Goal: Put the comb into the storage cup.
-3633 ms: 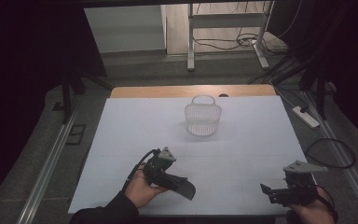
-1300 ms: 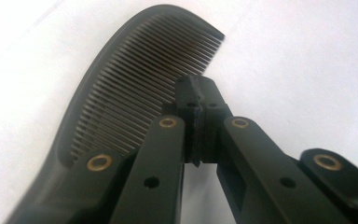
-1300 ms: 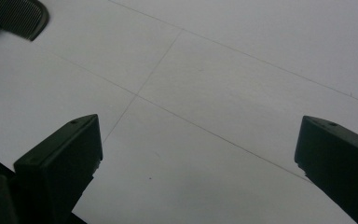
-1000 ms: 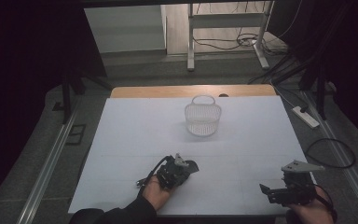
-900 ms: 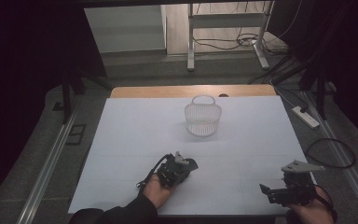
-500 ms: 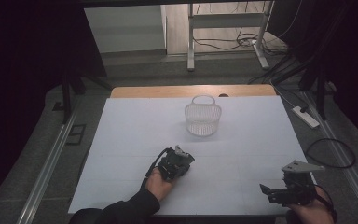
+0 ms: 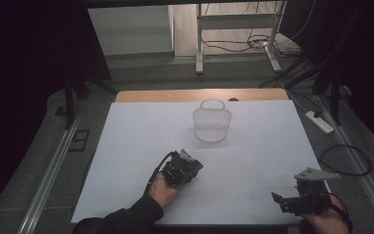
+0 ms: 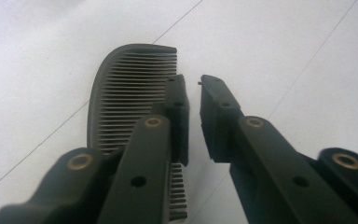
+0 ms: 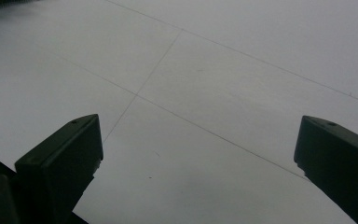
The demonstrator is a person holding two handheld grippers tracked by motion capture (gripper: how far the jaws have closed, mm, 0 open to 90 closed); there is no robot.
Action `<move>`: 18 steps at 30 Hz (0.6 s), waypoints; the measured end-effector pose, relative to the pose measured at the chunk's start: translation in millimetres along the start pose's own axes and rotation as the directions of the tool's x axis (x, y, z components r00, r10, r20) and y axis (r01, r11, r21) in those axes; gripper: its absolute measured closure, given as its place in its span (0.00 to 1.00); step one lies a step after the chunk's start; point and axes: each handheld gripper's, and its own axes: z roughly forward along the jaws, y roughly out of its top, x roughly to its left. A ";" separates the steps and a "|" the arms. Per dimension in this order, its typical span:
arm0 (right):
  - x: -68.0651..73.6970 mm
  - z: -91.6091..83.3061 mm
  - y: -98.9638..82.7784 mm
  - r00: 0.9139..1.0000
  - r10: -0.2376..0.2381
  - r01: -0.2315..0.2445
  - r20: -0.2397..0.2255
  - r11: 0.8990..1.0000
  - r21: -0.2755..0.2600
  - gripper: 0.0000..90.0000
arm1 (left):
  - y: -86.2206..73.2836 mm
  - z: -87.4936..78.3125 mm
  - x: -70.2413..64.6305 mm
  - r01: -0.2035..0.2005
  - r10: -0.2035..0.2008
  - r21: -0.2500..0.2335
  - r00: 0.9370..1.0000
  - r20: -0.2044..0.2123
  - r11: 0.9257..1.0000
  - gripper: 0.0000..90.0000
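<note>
Comb (image 8: pixel 121 93) lies flat on the white table (image 7: pixel 126 146), teeth side toward my left gripper (image 8: pixel 193 116), partly under its left jaw. It looks like thin, stiff plastic: light, probably slick, and so low on the surface that a flat pinch will be awkward. I judge the solid spine along the curved back to be the best hold; the teeth would flex or slip.

My left gripper's jaws have just been opening and now stand a narrow gap apart. Nothing is between them; the comb sits beside the gap, not in it. In the high view this gripper (image 7: pixel 182 168) is at the table's near middle.

My right gripper (image 9: pixel 196 154) is spread wide and empty, low over bare table at the near right corner (image 7: pixel 302 200).

Basket (image 7: pixel 212 122) stands upright toward the far edge, well apart from the comb.
</note>
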 end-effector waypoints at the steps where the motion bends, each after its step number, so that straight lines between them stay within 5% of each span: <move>1: 0.1 0.0 0.0 1.000 0.001 -0.001 0.000 1.000 0.000 0.01 | -0.1 -0.9 0.2 -0.001 0.001 0.001 1.000 0.002 1.000 0.85; 18: 0.8 -0.6 -0.1 1.000 -0.006 0.006 0.001 1.000 -0.006 0.01 | -12.1 -31.3 15.6 0.037 -0.037 0.002 0.999 0.001 0.999 0.35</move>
